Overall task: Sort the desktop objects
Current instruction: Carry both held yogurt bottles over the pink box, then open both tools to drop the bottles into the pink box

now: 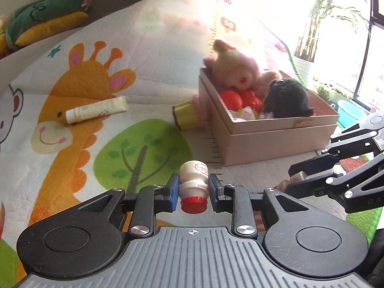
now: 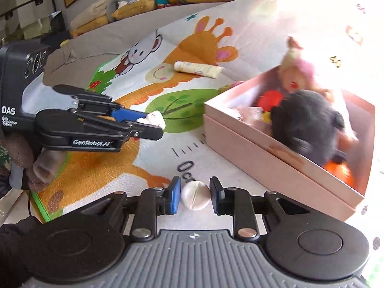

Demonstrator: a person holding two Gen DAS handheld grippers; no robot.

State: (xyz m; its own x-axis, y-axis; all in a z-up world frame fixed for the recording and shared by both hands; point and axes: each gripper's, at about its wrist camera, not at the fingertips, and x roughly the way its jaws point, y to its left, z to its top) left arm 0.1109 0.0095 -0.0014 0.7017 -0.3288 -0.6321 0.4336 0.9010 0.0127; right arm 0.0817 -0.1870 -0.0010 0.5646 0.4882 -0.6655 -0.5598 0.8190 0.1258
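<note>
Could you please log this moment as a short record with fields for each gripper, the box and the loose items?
left gripper: shut on a small drink bottle, red cap toward the camera
right gripper: shut on a second small bottle, seen end-on
box: open, on the play mat, holding a pink plush bear, a black plush toy and red toys
loose on mat: cream tube; gold-capped item against the box

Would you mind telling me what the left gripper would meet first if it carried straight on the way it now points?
Probably the play mat: the left gripper, shut on a small bottle, aims down at the green tree print, left of the pink box. Depth is uncertain.
</note>
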